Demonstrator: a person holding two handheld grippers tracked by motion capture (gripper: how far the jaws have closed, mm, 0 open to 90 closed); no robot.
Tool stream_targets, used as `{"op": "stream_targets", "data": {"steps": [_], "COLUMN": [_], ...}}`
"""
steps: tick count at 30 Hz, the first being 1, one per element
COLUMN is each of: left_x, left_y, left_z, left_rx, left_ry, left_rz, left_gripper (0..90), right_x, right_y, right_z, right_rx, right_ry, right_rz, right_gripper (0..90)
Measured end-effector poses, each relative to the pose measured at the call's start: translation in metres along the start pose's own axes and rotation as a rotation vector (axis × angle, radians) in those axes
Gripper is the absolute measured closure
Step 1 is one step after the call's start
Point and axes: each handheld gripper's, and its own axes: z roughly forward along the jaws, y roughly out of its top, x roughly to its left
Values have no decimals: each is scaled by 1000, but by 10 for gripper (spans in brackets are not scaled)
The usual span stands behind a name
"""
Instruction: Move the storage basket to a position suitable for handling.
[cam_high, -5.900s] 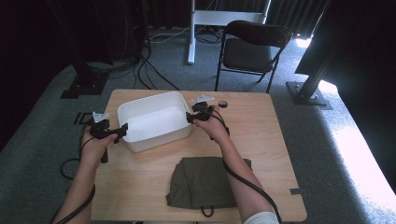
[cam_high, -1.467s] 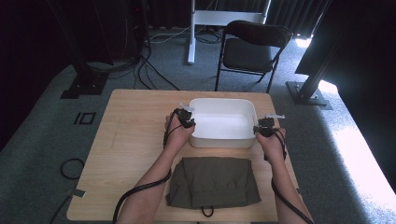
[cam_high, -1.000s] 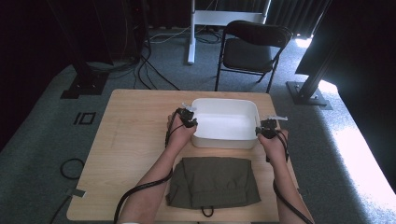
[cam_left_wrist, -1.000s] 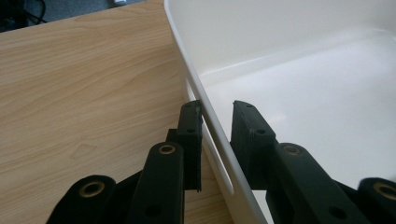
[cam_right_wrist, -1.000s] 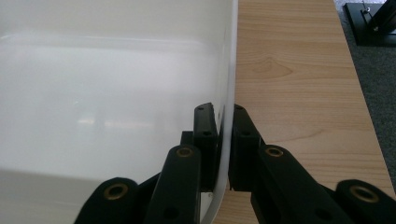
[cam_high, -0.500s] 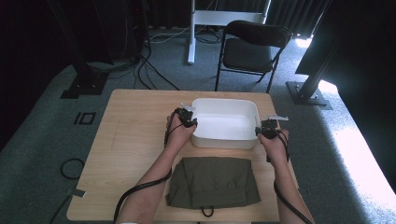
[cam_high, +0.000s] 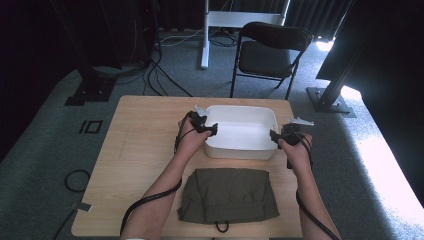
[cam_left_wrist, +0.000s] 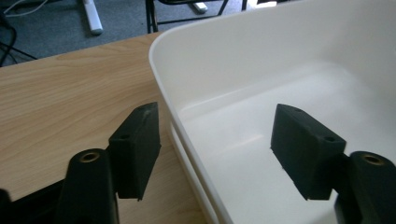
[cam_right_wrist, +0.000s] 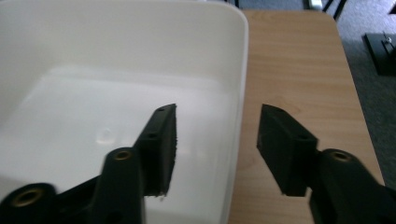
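Observation:
A white plastic tub (cam_high: 242, 131) stands on the wooden table (cam_high: 145, 130) at the back right, with nothing inside. My left gripper (cam_high: 210, 129) is at its left rim and my right gripper (cam_high: 274, 135) at its right rim. In the left gripper view my left gripper (cam_left_wrist: 215, 112) straddles the tub's rim (cam_left_wrist: 159, 56), one jaw outside and one inside, with gaps on both sides. My right gripper (cam_right_wrist: 218, 109) straddles the opposite rim (cam_right_wrist: 240, 56) the same way. Both pairs of jaws have just been opening and neither presses on the rim. A folded olive-green cloth (cam_high: 229, 194) lies near the front edge.
The table's left half is bare wood. A black folding chair (cam_high: 272, 47) stands behind the table beside a white stand leg (cam_high: 204, 35). Cables trail from both grippers along the person's forearms. Grey carpet surrounds the table.
The tub went from the table's left-middle to the back right, then stayed put. Since half a second ago both hands rest at its rims, hardly moved.

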Motion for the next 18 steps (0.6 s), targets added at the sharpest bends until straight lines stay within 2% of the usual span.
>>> {"op": "stream_targets", "data": {"steps": [3, 4, 7, 9, 13, 18], "left_x": [-1, -2, -4, -5, -7, -4], "left_y": [3, 3, 4, 4, 3, -1], "left_z": [-5, -7, -12, -15, -22, -30], "left_rx": [1, 3, 6, 7, 31, 27], "left_ry": [-11, -19, -24, -43, -56, -74], "left_rz": [21, 25, 58, 70, 74, 56], "left_gripper": [265, 229, 205, 200, 200, 200], "right_x": [1, 2, 5, 6, 8, 8], "right_y": [1, 2, 1, 1, 1, 0], "right_z": [0, 0, 0, -2, -4, -9], "right_rx": [-37, -44, -59, -53, -67, -76], "right_ry": [27, 30, 54, 65, 70, 76], "right_rz": [-20, -35, -24, -74, -74, -73], "right_gripper": [290, 268, 212, 129, 135, 135]}}
